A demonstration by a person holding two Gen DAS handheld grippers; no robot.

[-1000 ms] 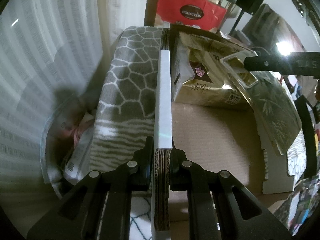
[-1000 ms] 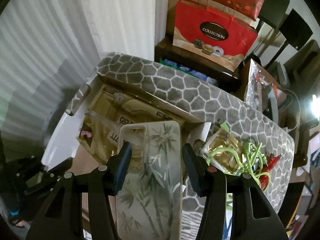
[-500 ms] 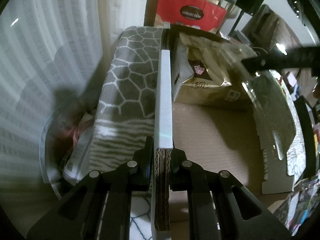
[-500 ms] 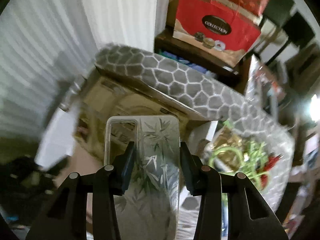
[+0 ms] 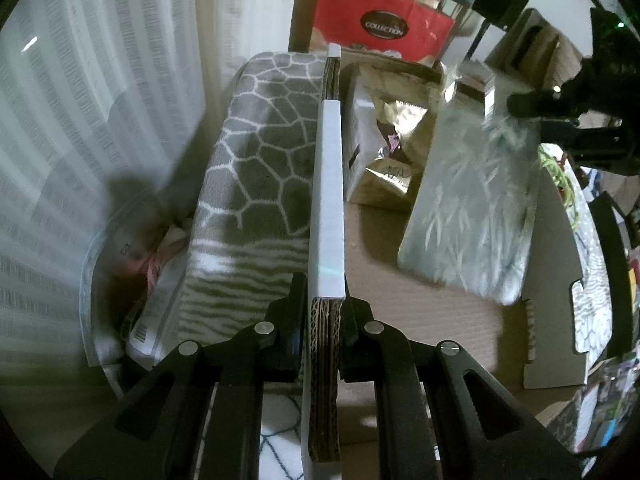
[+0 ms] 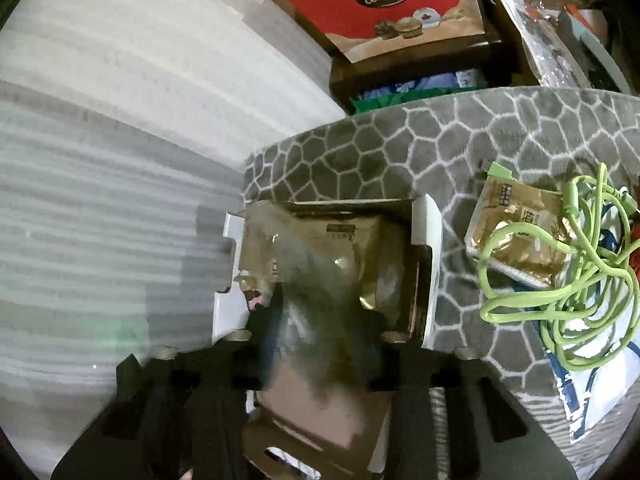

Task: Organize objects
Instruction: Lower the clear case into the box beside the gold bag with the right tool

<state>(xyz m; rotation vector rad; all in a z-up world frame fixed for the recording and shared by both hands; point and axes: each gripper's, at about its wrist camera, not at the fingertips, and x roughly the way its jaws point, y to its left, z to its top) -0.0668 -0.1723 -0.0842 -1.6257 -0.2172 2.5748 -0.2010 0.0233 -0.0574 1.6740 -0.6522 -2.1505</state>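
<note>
My left gripper (image 5: 325,312) is shut on the left wall (image 5: 327,200) of an open cardboard box. Gold foil packets (image 5: 394,168) lie at the far end of the box. My right gripper (image 6: 320,344) is shut on a clear phone case with a bamboo print (image 5: 468,204), which hangs tilted down into the box above its brown floor (image 5: 400,312). In the right wrist view the case (image 6: 320,320) is a blur over the gold packets (image 6: 352,240) in the box (image 6: 434,240).
The box sits on a grey honeycomb-pattern blanket (image 6: 400,148). A gold packet (image 6: 516,232) and tangled green cables (image 6: 568,288) lie to the right of the box. A red gift bag (image 5: 380,28) stands behind. A clear bin of papers (image 5: 136,280) is at the left by the curtain.
My right gripper has swung the phone case from level above the box to tilted down into it, with motion blur. My left gripper keeps its hold on the box wall.
</note>
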